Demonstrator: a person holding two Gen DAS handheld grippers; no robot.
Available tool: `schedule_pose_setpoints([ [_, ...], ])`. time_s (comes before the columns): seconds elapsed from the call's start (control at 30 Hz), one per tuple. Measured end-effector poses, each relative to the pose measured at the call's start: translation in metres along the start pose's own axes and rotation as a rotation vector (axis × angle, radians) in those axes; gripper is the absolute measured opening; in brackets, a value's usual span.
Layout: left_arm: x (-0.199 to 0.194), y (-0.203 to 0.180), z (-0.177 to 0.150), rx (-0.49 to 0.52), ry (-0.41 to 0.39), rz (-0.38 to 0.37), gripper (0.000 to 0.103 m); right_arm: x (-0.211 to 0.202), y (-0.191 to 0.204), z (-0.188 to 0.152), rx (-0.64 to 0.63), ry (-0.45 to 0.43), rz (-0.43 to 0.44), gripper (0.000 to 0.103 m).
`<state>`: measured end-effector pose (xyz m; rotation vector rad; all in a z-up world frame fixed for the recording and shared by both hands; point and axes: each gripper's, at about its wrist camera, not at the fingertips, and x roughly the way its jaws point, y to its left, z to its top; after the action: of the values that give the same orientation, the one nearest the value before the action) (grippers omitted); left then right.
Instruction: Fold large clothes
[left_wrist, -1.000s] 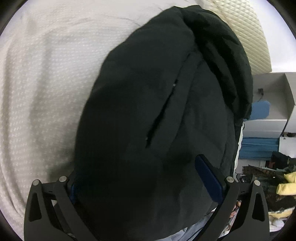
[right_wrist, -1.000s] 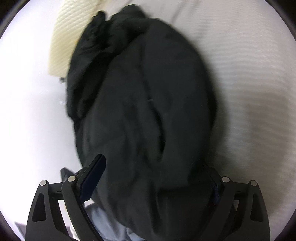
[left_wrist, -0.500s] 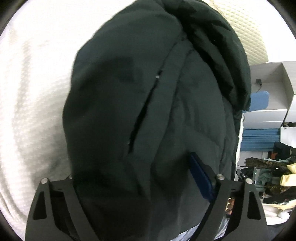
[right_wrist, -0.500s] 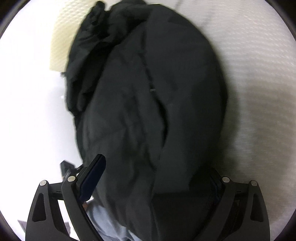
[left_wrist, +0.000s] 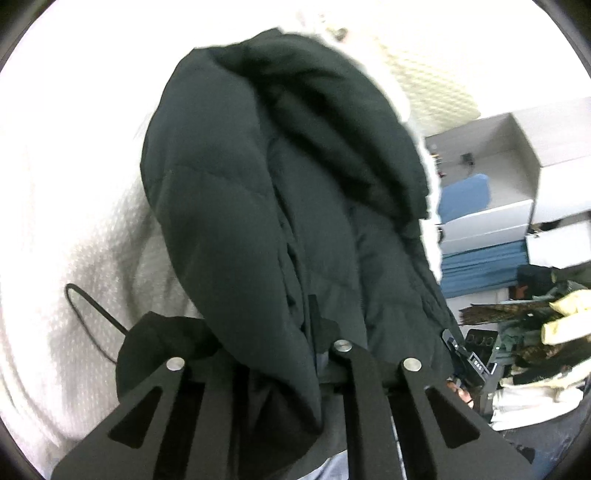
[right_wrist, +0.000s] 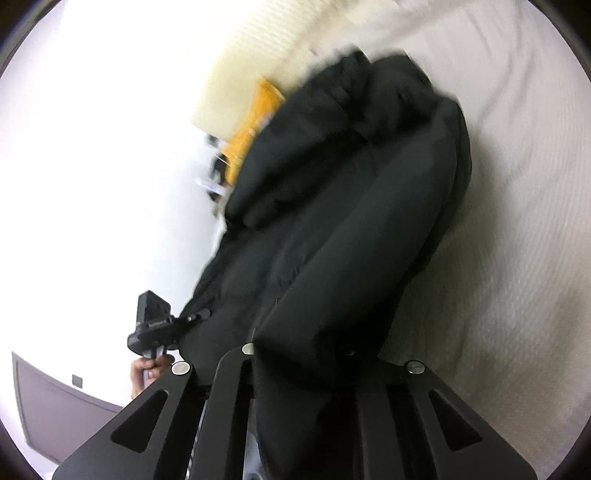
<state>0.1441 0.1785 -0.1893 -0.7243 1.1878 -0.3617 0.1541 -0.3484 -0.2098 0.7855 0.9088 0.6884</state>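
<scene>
The black puffer jacket (left_wrist: 280, 206) fills the middle of both views, bunched lengthwise with its dark hood rolled at 12 o'clock, and it lies over a white textured bedspread (left_wrist: 74, 229). In the left wrist view the left tongs (left_wrist: 291, 343) are drawn in close on the jacket's near hem: the fabric droops over and between the black arms, hiding the pads, so they appear to be pinching the jacket. A thin black cord (left_wrist: 88, 306) loops across the bedspread at 9 o'clock. At 3 o'clock sit open white boxes (left_wrist: 517, 162) with blue cloth inside (the frame is blurred there), and at 4 o'clock a heap of mixed clothes (left_wrist: 535, 328).

In the right wrist view the right tongs (right_wrist: 325, 354) likewise sit narrowed on a thick fold of the jacket (right_wrist: 351, 221), which drapes across their arms and covers the fingertips; they look clamped on it. The bedspread (right_wrist: 509, 240) spreads from 1 to 5 o'clock. At 11 o'clock a cream quilted pillow (right_wrist: 251, 74) rests beside an orange object (right_wrist: 251, 129), too blurred to identify. At 8 o'clock the other handheld device (right_wrist: 155, 321) shows, gripped by a hand (right_wrist: 146, 373).
</scene>
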Motion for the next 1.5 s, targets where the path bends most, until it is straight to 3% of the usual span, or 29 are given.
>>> schedule_pose_setpoints([
  [0.33, -0.088, -0.032, -0.036, 0.065, -0.066, -0.108, 0.009, -0.111, 0.061, -0.025, -0.098, -0.168, 0.118, 0.007],
  [0.5, -0.124, -0.042, -0.065, 0.096, -0.094, -0.135, 0.009, -0.161, 0.094, -0.064, -0.165, -0.221, 0.175, 0.007],
  [0.73, -0.157, -0.042, -0.105, 0.106, -0.097, -0.141, 0.009, -0.174, 0.128, -0.118, -0.184, -0.248, 0.211, 0.006],
  [0.83, -0.164, -0.039, -0.11, 0.101, -0.096, -0.143, 0.01, -0.176, 0.132, -0.123, -0.176, -0.254, 0.216, 0.006],
  [1.2, -0.143, -0.043, -0.053, 0.1, -0.102, -0.137, 0.014, -0.156, 0.103, -0.069, -0.083, -0.305, 0.159, 0.006],
  [1.5, -0.115, -0.051, 0.024, 0.041, -0.158, -0.079, 0.017, -0.105, 0.073, 0.024, 0.02, -0.309, 0.07, 0.006],
])
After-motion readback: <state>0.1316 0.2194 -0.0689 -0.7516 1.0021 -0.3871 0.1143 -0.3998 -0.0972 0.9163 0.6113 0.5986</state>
